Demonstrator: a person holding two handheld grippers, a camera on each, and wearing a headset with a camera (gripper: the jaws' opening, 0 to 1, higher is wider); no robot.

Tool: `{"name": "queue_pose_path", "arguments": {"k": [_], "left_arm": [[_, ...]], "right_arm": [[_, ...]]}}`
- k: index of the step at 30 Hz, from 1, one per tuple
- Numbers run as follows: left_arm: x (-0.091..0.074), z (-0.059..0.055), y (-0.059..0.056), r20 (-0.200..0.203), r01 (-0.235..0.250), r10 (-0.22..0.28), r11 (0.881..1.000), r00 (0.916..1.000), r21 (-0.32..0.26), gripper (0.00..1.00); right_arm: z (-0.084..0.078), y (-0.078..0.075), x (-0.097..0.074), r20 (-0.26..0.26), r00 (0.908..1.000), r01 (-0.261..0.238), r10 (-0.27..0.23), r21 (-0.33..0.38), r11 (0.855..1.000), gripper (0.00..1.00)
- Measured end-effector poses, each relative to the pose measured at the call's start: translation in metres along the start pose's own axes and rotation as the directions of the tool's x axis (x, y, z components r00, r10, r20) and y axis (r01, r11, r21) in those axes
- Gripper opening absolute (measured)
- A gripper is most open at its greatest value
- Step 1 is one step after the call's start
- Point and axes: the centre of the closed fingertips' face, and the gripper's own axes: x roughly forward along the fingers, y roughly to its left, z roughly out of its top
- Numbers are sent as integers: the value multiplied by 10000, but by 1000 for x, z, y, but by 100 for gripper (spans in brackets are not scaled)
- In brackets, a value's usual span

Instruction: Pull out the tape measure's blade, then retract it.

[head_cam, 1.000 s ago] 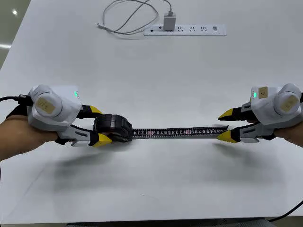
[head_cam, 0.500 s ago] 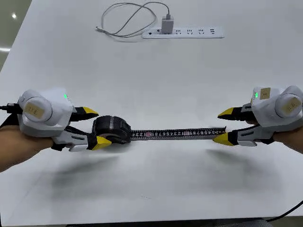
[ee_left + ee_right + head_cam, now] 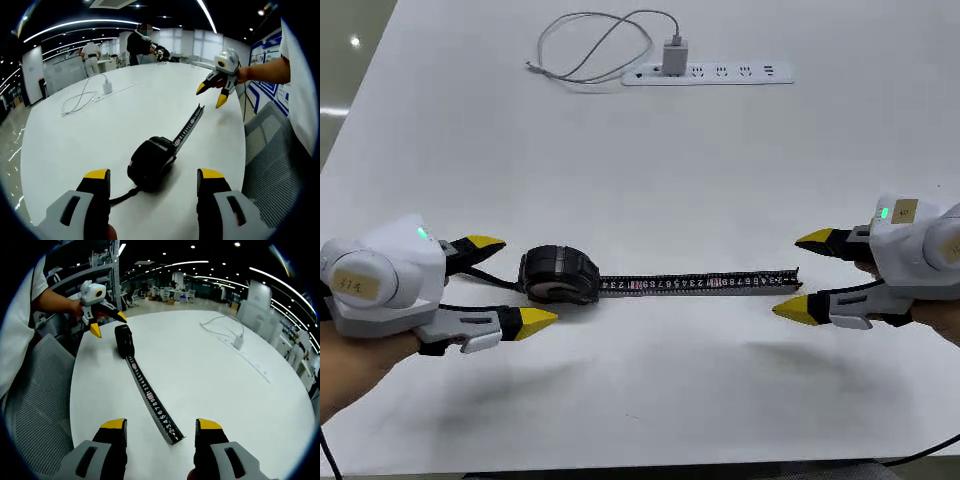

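Carrying everything is the white bench (image 3: 640, 180), wide and bare at the front, which gives the blade room to lie flat. Left gripper (image 3: 525, 280) sits low at the person's left w/ jaws spread wide, gripping nothing. Its yellow tips flank the near side of the tape measure (image 3: 558, 275) w/o touching it, and the left gripper view shows the case just ahead of both tips. Right gripper (image 3: 788, 275) mirrors it at the other end, jaws equally wide and empty, one tip either side of the line of the blade (image 3: 700, 282). Tape measure's black case rests on the bench near the front. The blade is out to the right, numbers up, straight along the surface. Nothing holds either end yet the blade lies extended, so prob. the lock is on; that's a judgement, can't see the switch. Pull-out looks done, retract not yet. Next move likely needs the case steadied and the lock released, w/ care the blade doesn't whip. Power strip (image 3: 705, 72), w/ white charger (image 3: 675, 52) and looped cable (image 3: 590, 45), lies well apart at the back, out of the way. Thin black strap (image 3: 122, 197) trails from the case toward the left jaws. End hook (image 3: 798, 272) sits between the right tips, clear of both.
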Motion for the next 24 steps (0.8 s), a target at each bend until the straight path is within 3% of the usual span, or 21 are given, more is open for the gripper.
{"name": "queue_pose_path", "arguments": {"k": [8,15,21,24], "left_arm": [[-14,-7,-2,77,-437,438,9988,9990,-204,80],[-28,-16,-6,173,-745,754,9960,9970,-485,83],[-38,-24,-12,320,-918,949,9920,9950,-861,89],[-43,-27,-15,319,-1020,1048,9917,9940,-785,89]], "right_arm": [[-3,9,-9,18,9997,241,-241,190,9995,59],[-3,17,-18,261,9984,483,-496,460,9978,67],[-9,22,-25,201,9975,667,-679,549,9963,71],[-11,25,-30,149,9968,779,-788,547,9955,74]]}}
